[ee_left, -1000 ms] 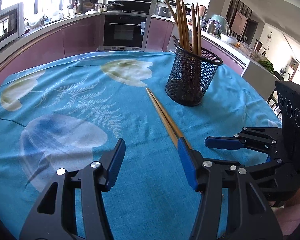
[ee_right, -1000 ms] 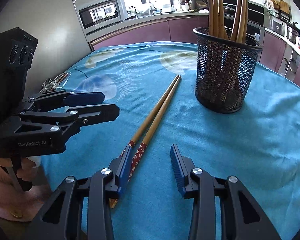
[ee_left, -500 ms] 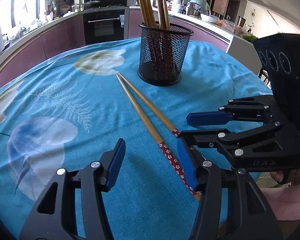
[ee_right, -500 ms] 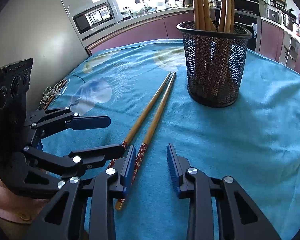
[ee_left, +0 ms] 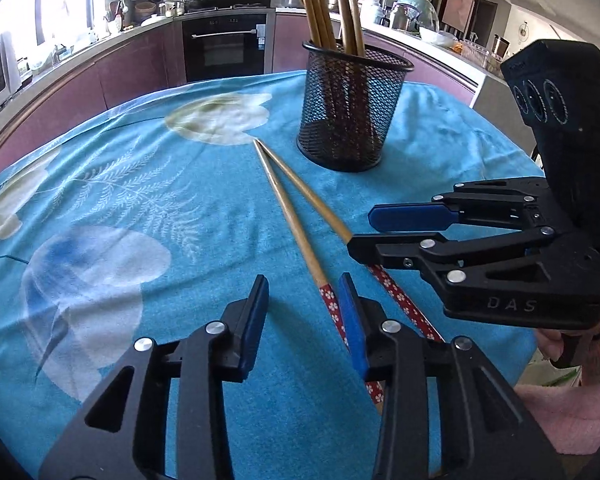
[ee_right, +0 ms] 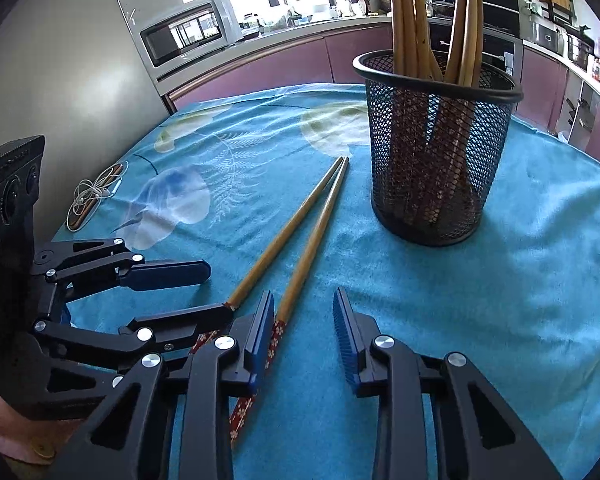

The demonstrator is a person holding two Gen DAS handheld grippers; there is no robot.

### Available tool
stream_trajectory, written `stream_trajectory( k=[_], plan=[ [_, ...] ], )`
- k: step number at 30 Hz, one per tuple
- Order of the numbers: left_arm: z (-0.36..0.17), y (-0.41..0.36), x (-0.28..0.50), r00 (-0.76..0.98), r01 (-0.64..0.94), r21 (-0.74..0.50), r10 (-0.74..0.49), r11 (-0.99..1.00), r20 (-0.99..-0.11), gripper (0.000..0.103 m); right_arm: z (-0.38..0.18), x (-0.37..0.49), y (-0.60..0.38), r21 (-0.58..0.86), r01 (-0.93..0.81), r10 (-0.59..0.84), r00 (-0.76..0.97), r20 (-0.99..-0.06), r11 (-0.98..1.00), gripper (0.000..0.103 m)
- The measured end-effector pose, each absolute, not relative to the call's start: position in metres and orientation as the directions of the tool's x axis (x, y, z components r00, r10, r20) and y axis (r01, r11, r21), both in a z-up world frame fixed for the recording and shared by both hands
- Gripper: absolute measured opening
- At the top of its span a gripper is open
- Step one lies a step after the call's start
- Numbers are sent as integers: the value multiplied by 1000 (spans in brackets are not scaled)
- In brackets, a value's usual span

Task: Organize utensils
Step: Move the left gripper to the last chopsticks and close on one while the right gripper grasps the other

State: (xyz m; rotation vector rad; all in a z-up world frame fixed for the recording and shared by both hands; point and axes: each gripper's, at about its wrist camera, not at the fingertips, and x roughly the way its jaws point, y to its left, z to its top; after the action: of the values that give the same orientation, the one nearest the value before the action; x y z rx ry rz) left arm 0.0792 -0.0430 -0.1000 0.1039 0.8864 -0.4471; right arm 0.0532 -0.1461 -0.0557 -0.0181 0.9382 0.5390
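Two wooden chopsticks (ee_left: 287, 216) with red flowered ends lie side by side on the blue tablecloth (ee_left: 147, 200), also in the right wrist view (ee_right: 300, 236). A black mesh holder (ee_left: 350, 108) with several chopsticks stands beyond them, also in the right wrist view (ee_right: 436, 148). My left gripper (ee_left: 304, 320) is open, low over the red ends, one chopstick between its fingers. My right gripper (ee_right: 304, 332) is open and empty beside the same ends; it shows in the left wrist view (ee_left: 364, 232).
A coiled white cable (ee_right: 95, 192) lies at the table's left edge. Kitchen counters, an oven (ee_left: 223, 48) and a microwave (ee_right: 187, 36) stand behind the table. The table edge drops off behind the holder and on the right.
Both grippers have moved in toward the chopsticks' red ends and narrowed somewhat. The chopsticks and holder have not moved.
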Motion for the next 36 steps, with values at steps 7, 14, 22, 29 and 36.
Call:
stream_trajectory(
  k=[7, 14, 22, 29, 36],
  plan=[
    [-99, -41, 101, 549, 397, -94, -318, 913, -773, 35, -56, 73, -140, 193, -437, 411, 483, -774, 878, 22],
    [-101, -48, 121, 536, 400, -100, -322, 911, -780, 30, -58, 85, -140, 204, -422, 410, 484, -774, 884, 15],
    [-104, -54, 146, 527, 385, -112, -318, 916, -788, 20, -59, 90, -146, 245, -401, 429, 477, -767, 883, 10],
    [-105, -55, 150, 532, 362, -131, -320, 923, -784, 11, -59, 89, -150, 259, -396, 437, 472, -766, 881, 7],
    [-104, -51, 144, 541, 334, -145, -315, 931, -780, 9, -58, 83, -155, 267, -394, 442, 469, -764, 880, 7]
  ],
)
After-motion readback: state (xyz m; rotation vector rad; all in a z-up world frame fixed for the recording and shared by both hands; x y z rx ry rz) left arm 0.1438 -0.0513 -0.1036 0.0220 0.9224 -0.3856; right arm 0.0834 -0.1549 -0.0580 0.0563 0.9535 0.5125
